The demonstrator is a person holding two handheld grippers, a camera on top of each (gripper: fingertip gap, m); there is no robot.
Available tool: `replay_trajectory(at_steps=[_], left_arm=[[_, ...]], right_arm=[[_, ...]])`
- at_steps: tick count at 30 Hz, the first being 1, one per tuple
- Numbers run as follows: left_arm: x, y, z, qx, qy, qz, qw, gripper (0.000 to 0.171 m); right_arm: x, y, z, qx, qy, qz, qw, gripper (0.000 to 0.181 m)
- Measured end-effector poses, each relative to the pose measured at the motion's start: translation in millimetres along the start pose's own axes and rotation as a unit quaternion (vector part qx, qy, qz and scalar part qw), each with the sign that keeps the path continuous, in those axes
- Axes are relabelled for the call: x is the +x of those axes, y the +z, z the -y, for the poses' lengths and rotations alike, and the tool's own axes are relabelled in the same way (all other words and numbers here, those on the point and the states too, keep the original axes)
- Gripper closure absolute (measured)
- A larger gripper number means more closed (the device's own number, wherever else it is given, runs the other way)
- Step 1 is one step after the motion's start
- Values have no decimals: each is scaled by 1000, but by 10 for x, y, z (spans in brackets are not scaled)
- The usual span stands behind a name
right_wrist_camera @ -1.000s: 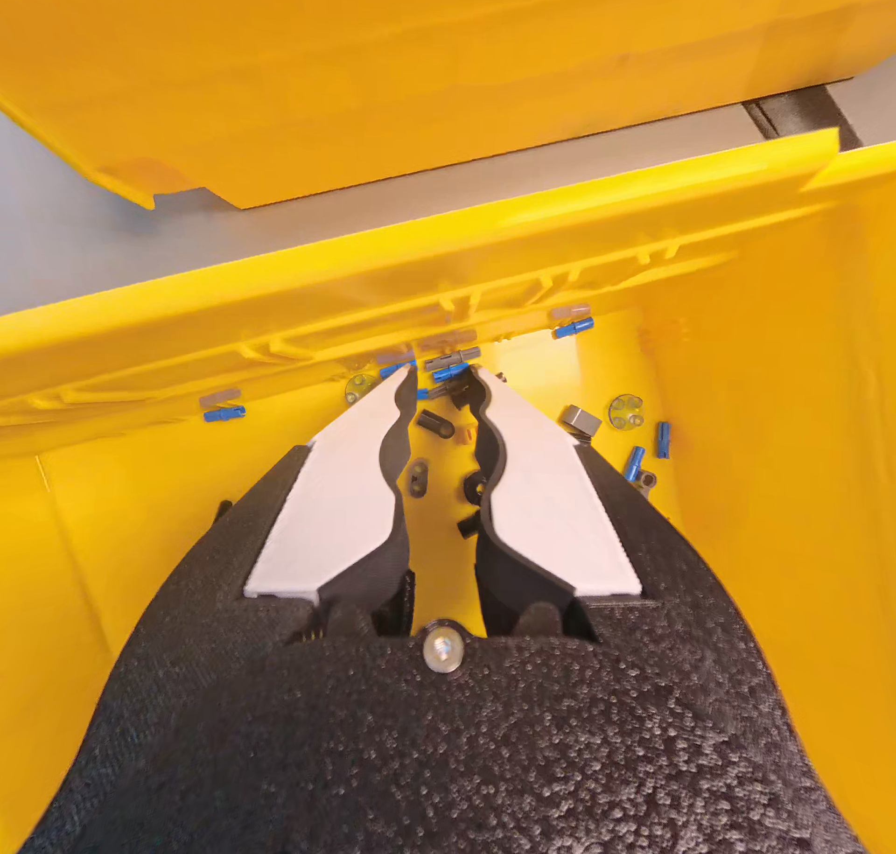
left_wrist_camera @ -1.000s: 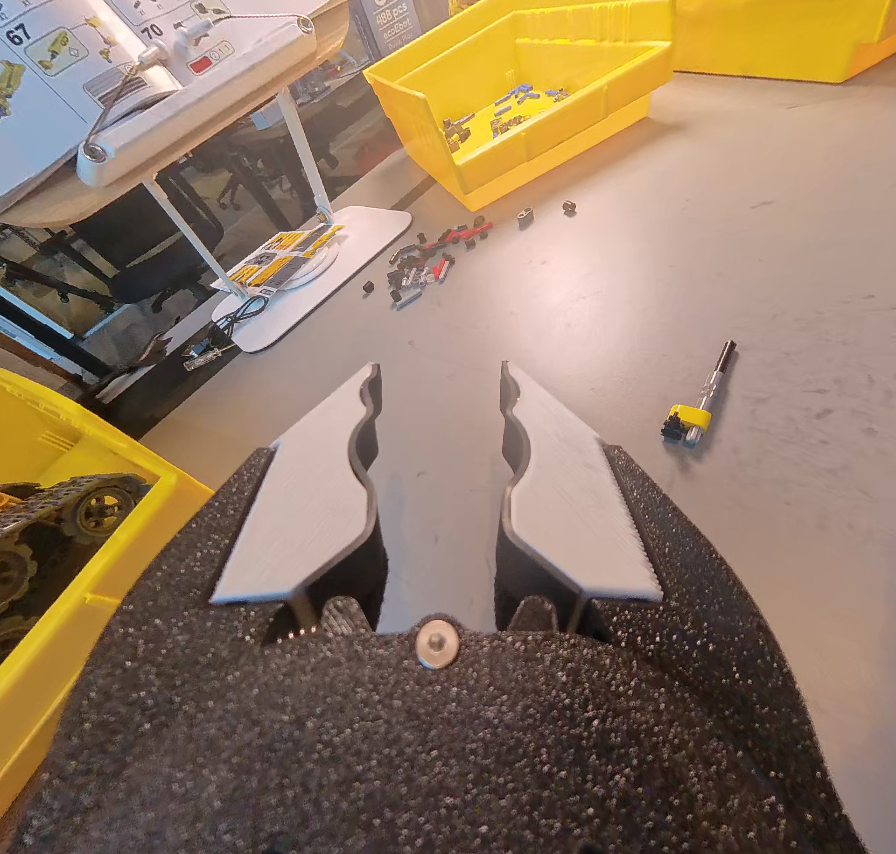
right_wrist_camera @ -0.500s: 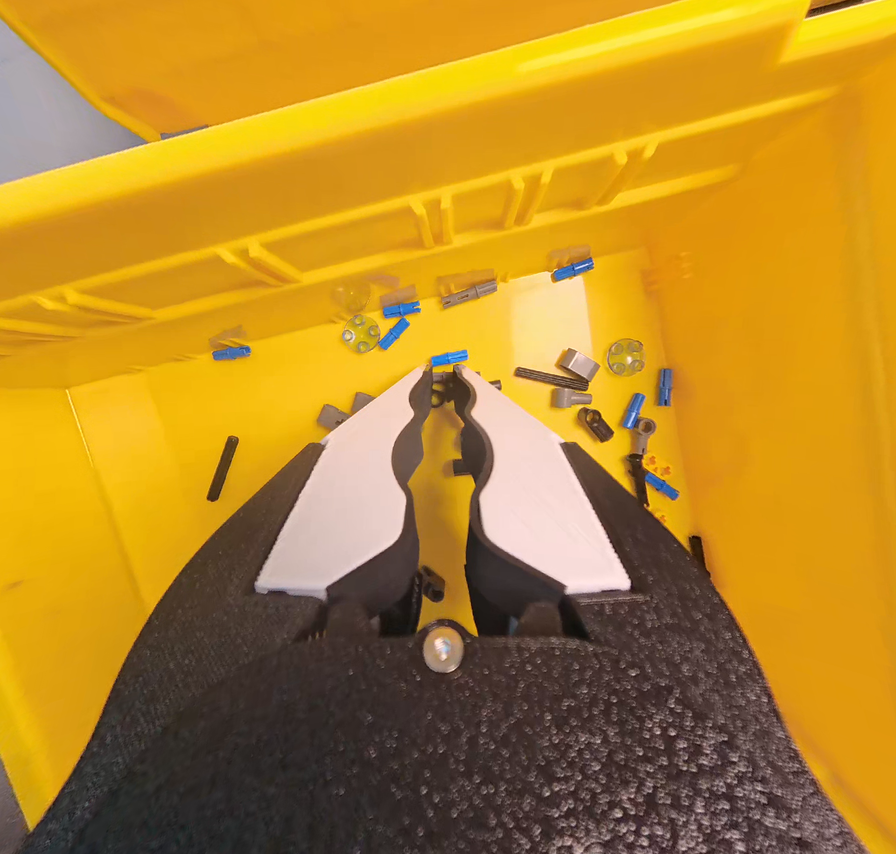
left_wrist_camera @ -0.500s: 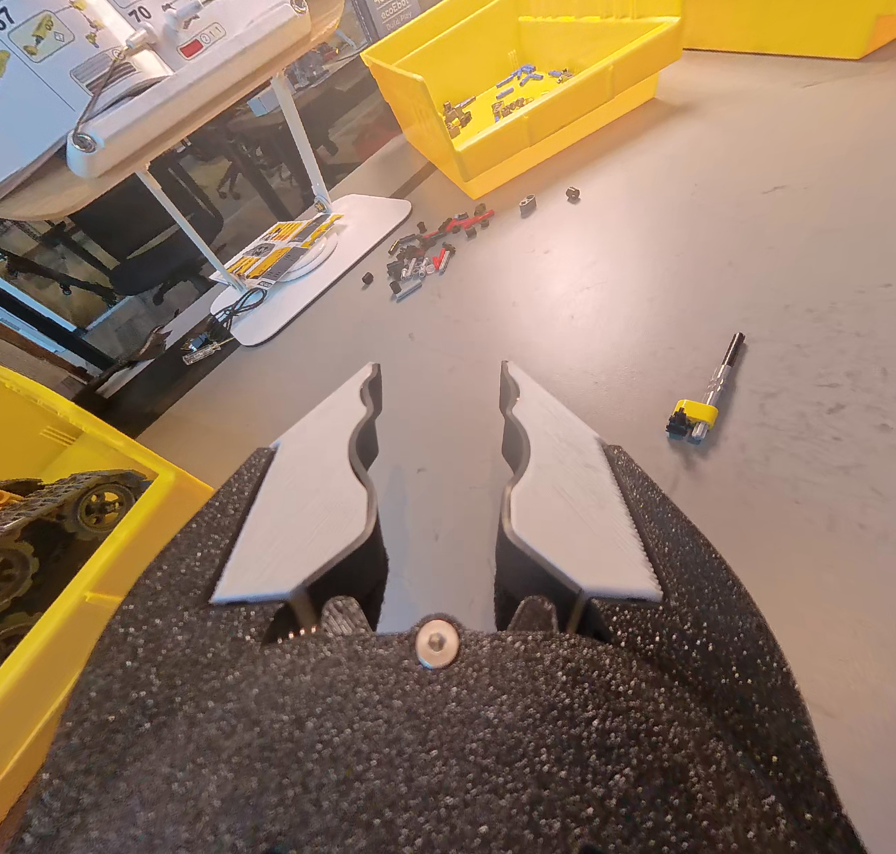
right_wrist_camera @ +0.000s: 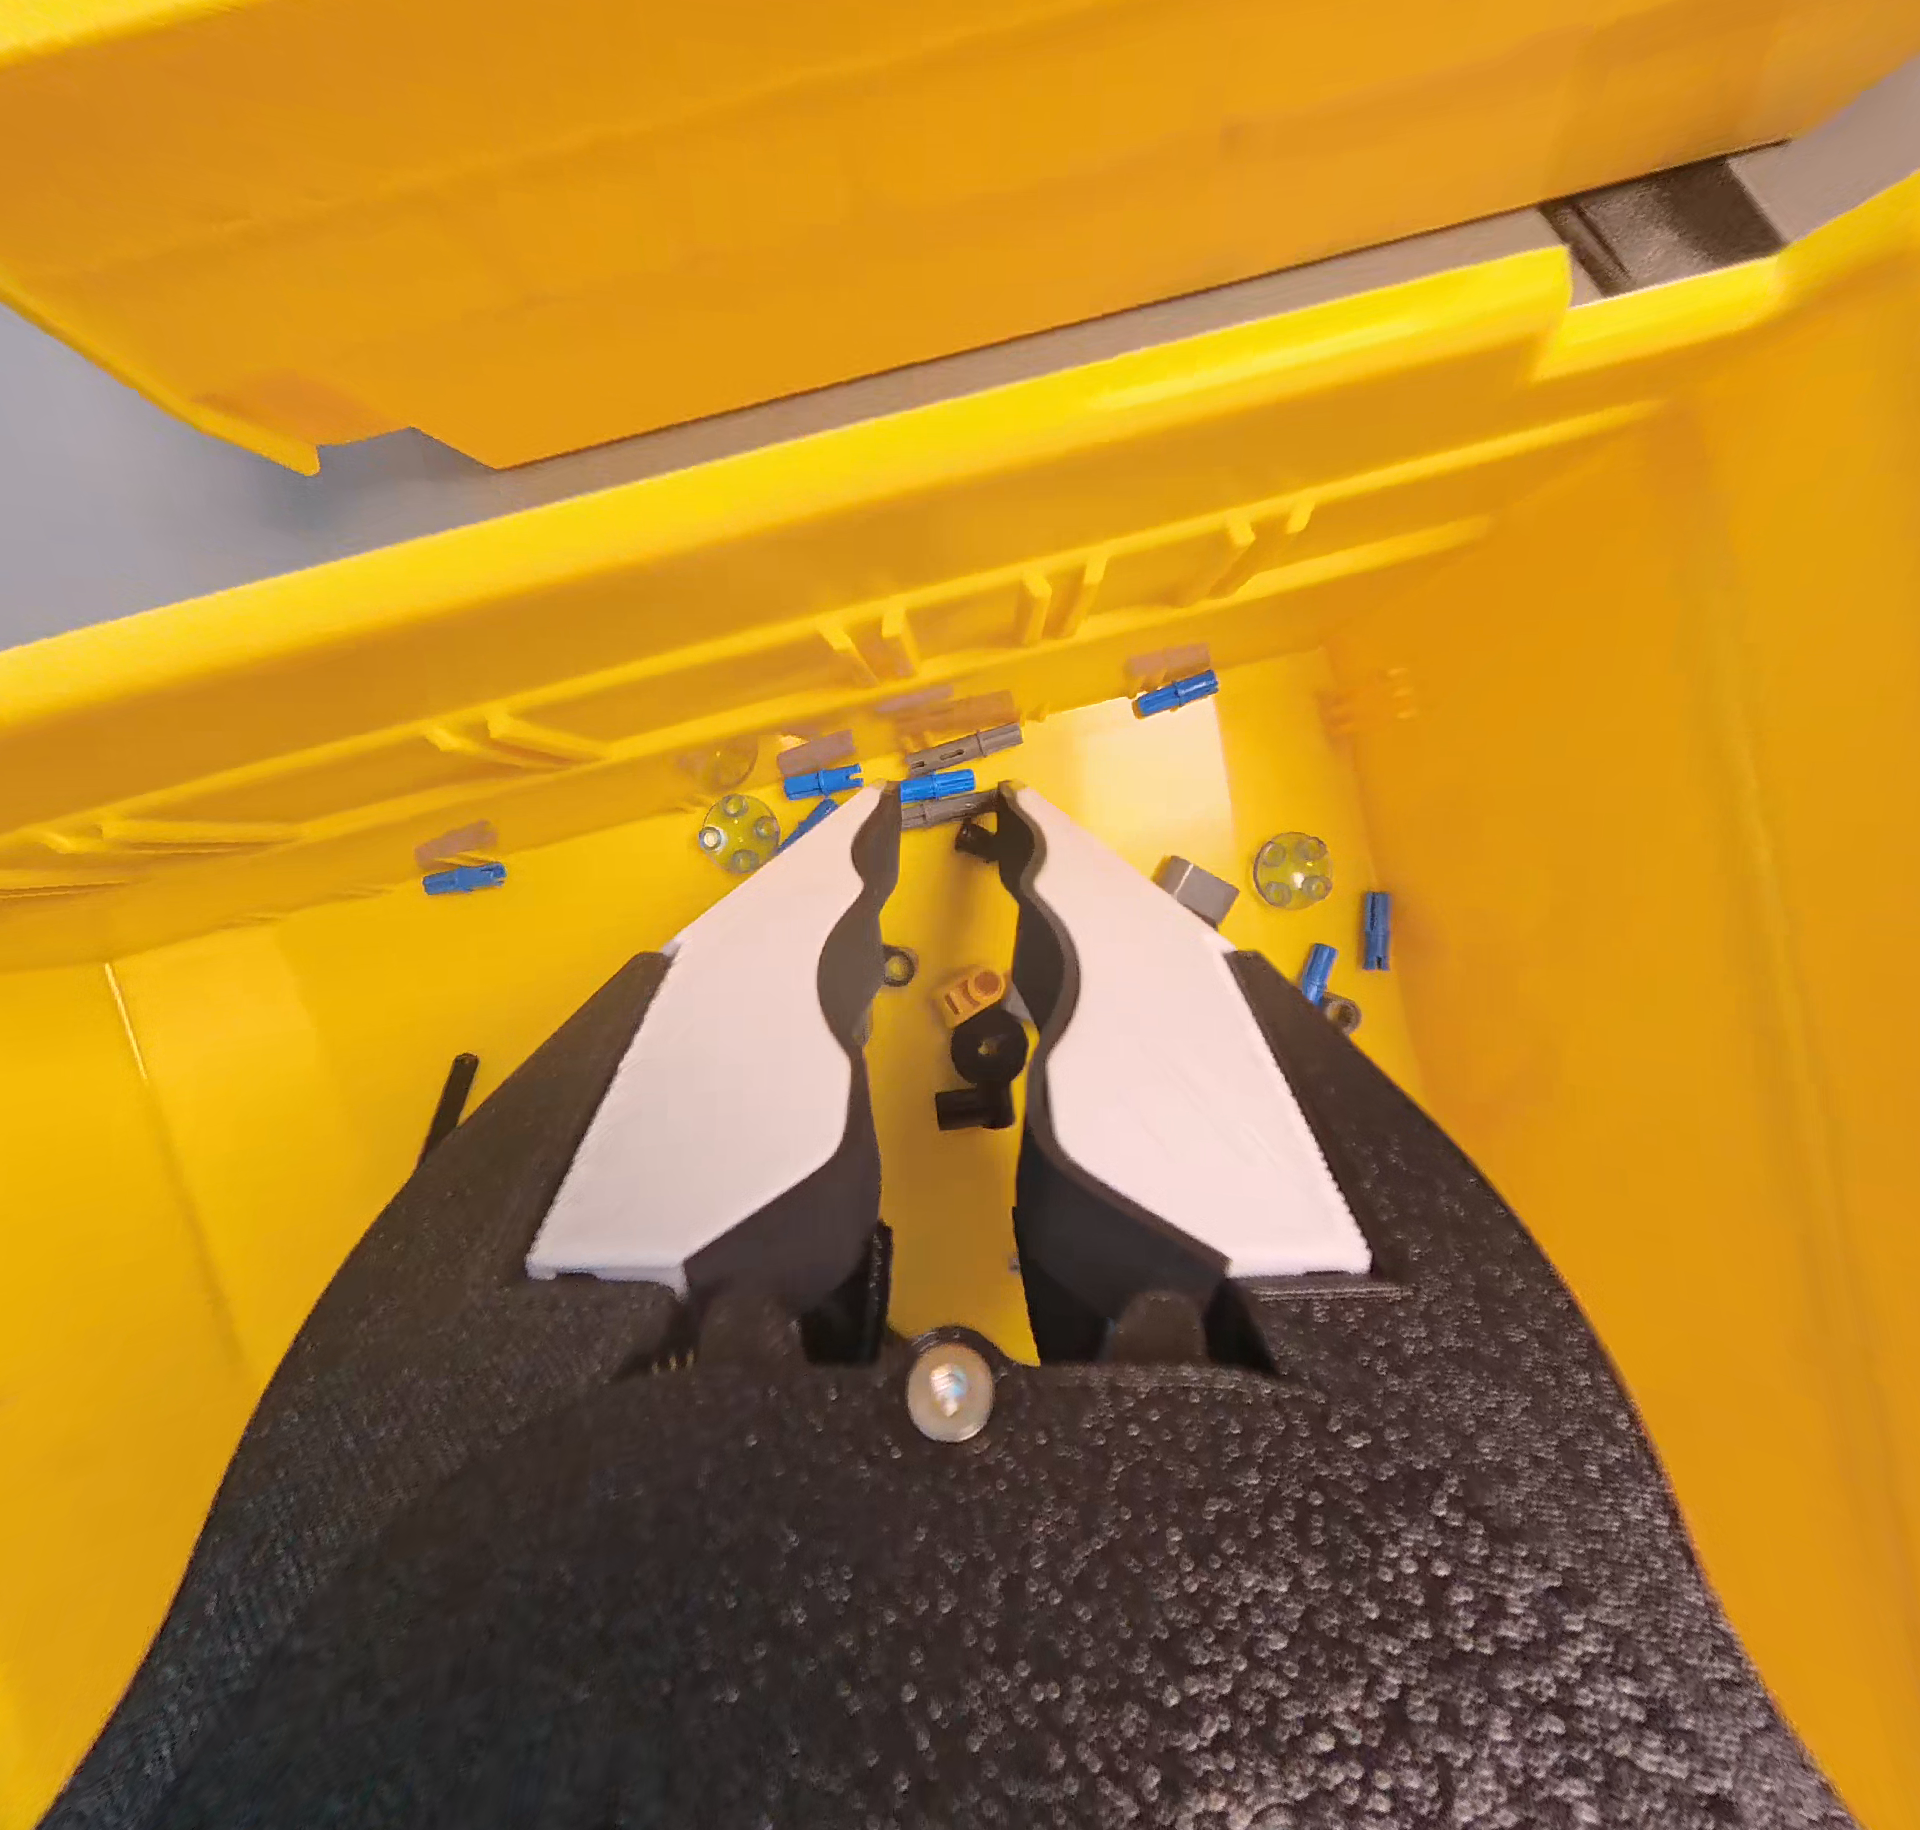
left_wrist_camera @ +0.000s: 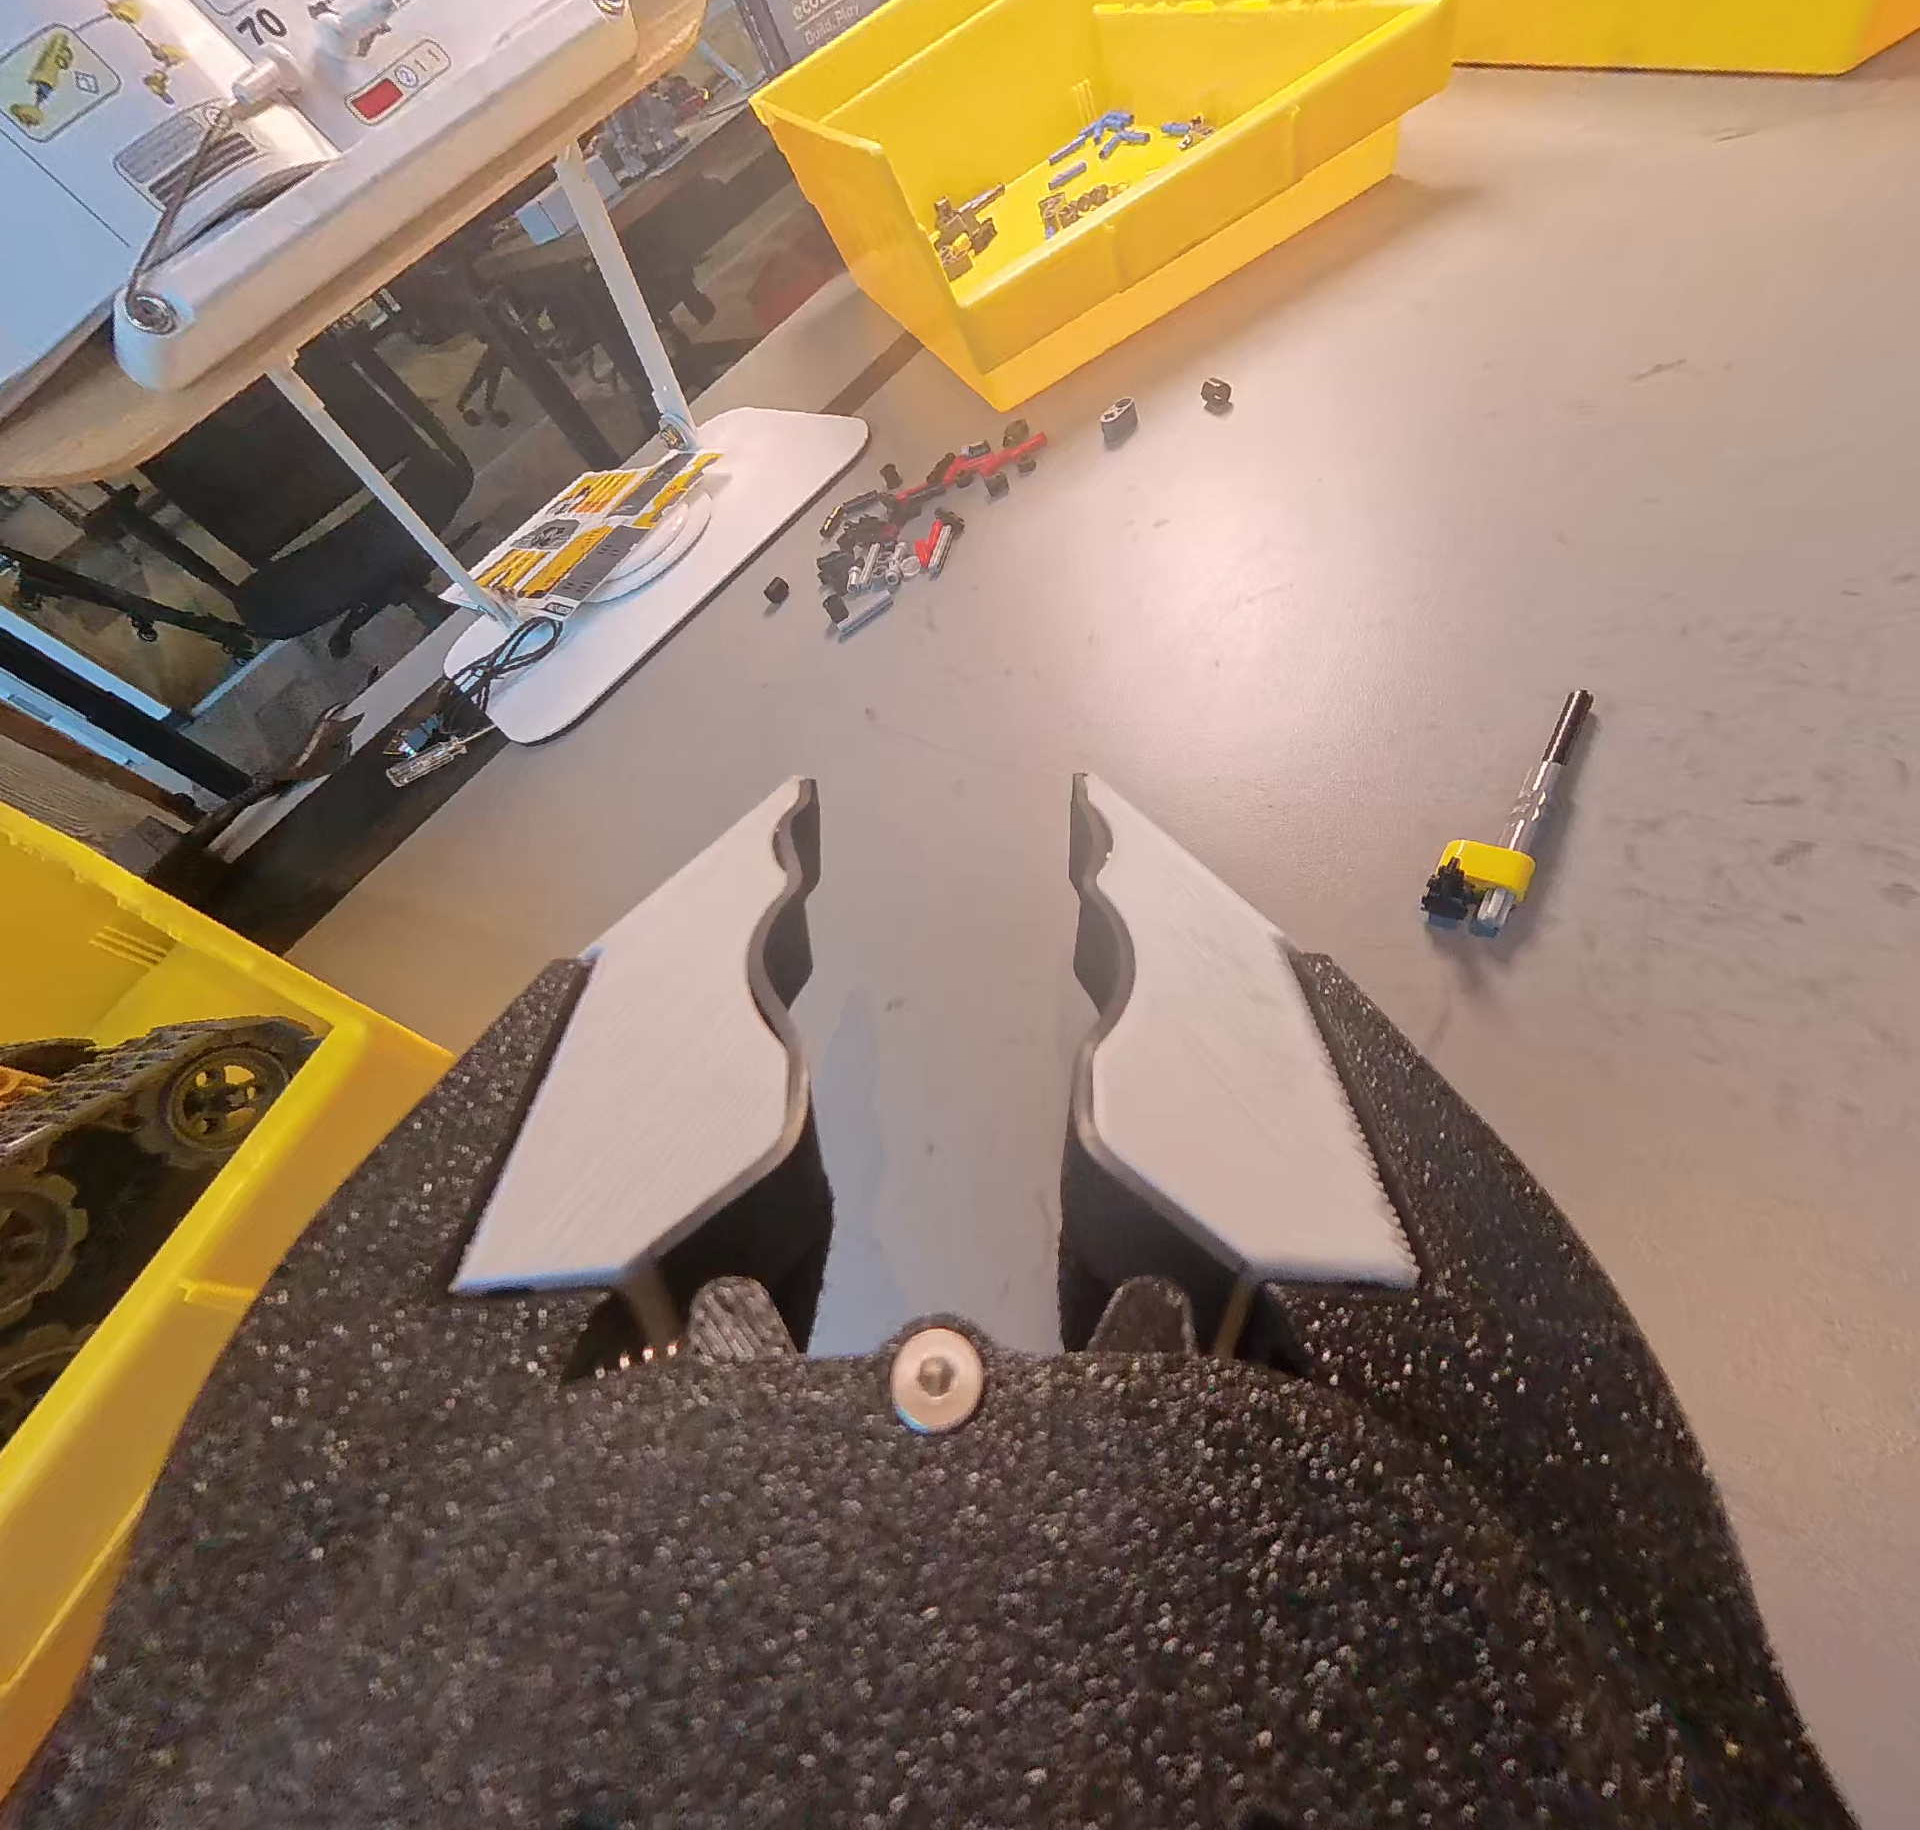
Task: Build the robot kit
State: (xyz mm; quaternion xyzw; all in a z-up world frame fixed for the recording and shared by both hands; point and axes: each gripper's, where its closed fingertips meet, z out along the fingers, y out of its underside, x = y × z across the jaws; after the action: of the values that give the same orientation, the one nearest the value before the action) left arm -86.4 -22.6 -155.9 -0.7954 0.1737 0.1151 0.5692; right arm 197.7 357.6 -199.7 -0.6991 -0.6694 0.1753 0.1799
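Right tool [right_wrist_camera: 940, 804] sits in the bin [right_wrist_camera: 1558, 845], jaws slightly apart, a black piece [right_wrist_camera: 975, 838] at the right tip, possibly touching. Left tool [left_wrist_camera: 940, 814] gapes empty over the bench [left_wrist_camera: 1351, 585].

Bare grey surface [left_wrist_camera: 1299, 741] lies open ahead of the left tongs [left_wrist_camera: 940, 804]. Yellow bin [left_wrist_camera: 125, 1313] crowds left. Right tongs [right_wrist_camera: 940, 793] boxed in by bin walls [right_wrist_camera: 1662, 845], loose parts [right_wrist_camera: 977, 1042] underneath.

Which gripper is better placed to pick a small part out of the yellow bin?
Right. The right gripper is open inside the yellow plastic bin, tips beside a blue pin. The left gripper is open over bare grey table.
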Motion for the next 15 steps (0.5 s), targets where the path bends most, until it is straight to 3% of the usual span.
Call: replay_trajectory(at_steps=[6, 8, 13, 15], left_arm=[[21, 10, -12, -4, 6, -3, 1000, 124], [27, 9, -11, -4, 8, -4, 1000, 124], [35, 17, -20, -7, 10, -6, 1000, 124], [41, 20, -24, -9, 12, -6, 1000, 124]], right_arm=[[2, 34, -37, -13, -14, 1, 1000, 169], [11, 5, -107, -30, -18, 2, 999, 178], [173, -117, -283, -90, -46, -44, 994, 181], [176, -142, -178, -67, -43, -47, 996, 178]])
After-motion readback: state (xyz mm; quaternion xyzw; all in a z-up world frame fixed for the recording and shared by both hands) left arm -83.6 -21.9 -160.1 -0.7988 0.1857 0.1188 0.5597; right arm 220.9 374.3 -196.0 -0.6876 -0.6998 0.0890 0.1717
